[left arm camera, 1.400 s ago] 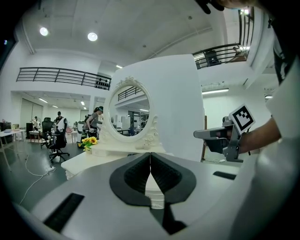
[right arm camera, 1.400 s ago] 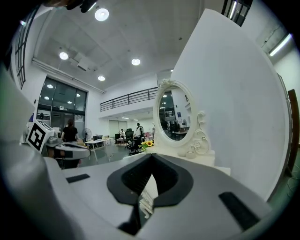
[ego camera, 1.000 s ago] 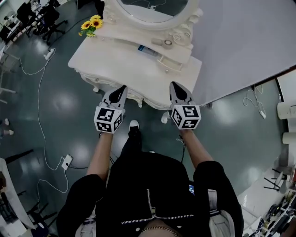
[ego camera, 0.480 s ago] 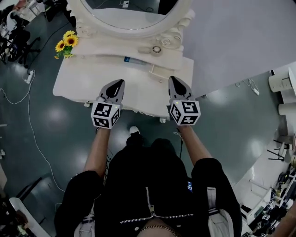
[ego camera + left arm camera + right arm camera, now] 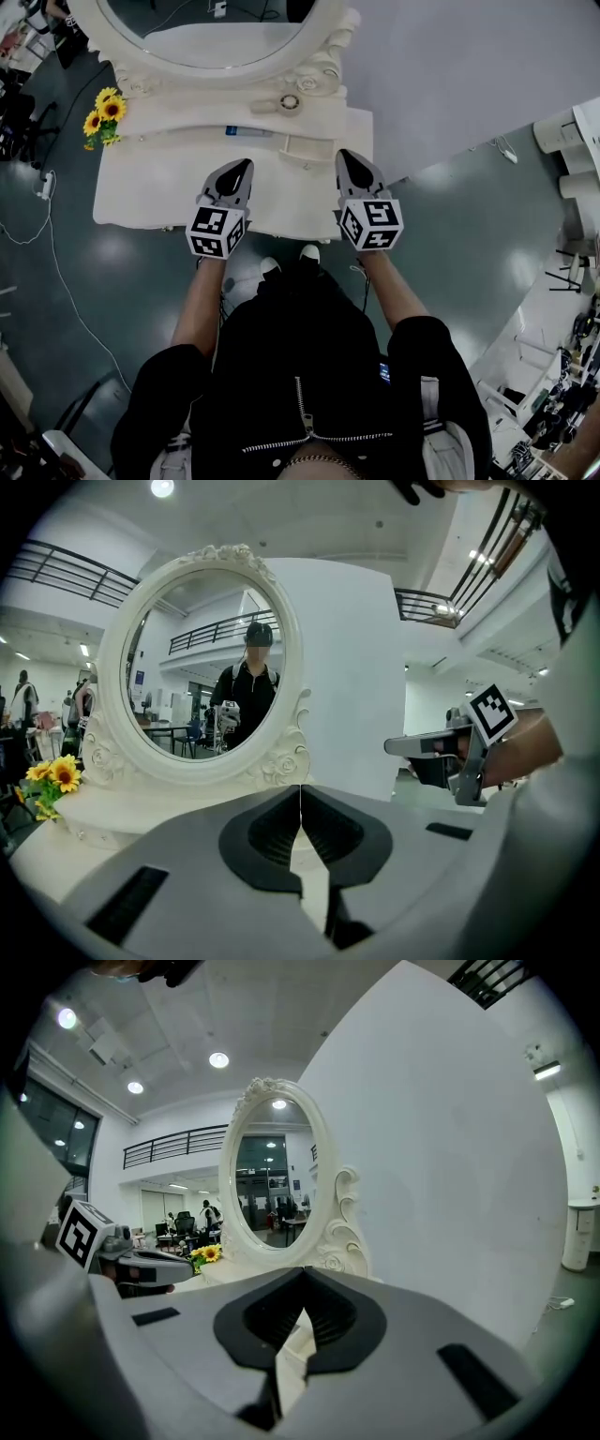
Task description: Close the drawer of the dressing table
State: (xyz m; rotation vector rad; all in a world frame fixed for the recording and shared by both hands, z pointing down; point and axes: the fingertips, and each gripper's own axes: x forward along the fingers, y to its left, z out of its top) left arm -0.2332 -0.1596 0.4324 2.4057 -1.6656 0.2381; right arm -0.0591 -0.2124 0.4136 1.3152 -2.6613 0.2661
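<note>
Overhead, the head view shows a white dressing table (image 5: pixel 159 192) with an oval mirror (image 5: pixel 202 28). Sunflowers (image 5: pixel 103 112) stand at its left end and a tube (image 5: pixel 248 131) lies on the raised shelf. The small drawer (image 5: pixel 309 148) stands pulled out from that shelf over the table top, right of the middle. The left gripper (image 5: pixel 243 168) and right gripper (image 5: pixel 344 157) hover above the table's front, well apart, and the right one's tip appears near the drawer.

Left gripper view: its jaws are pressed together with nothing between them. The mirror is ahead and the right gripper is off to the side.

Right gripper view: its jaws also meet at the tips, empty, with mirror and sunflowers beyond.
</note>
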